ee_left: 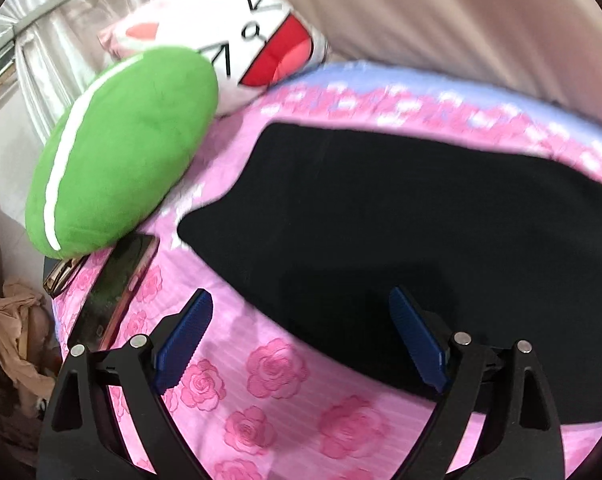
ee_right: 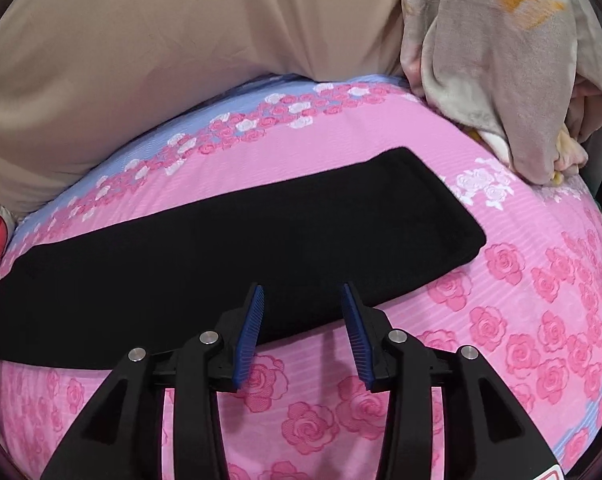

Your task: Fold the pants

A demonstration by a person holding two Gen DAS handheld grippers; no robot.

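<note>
Black pants lie flat on a pink rose-print bedsheet, folded lengthwise into one long strip. In the right wrist view the pants stretch from the left edge to a squared end at the right. My left gripper is open and empty, hovering over the near edge of the pants at their wider end. My right gripper is open and empty, just above the near edge of the pants around mid-length.
A green round cushion and a white cartoon pillow sit at the bed's left. A phone lies beside the cushion. A beige pillow backs the bed. A grey blanket heap is at the right.
</note>
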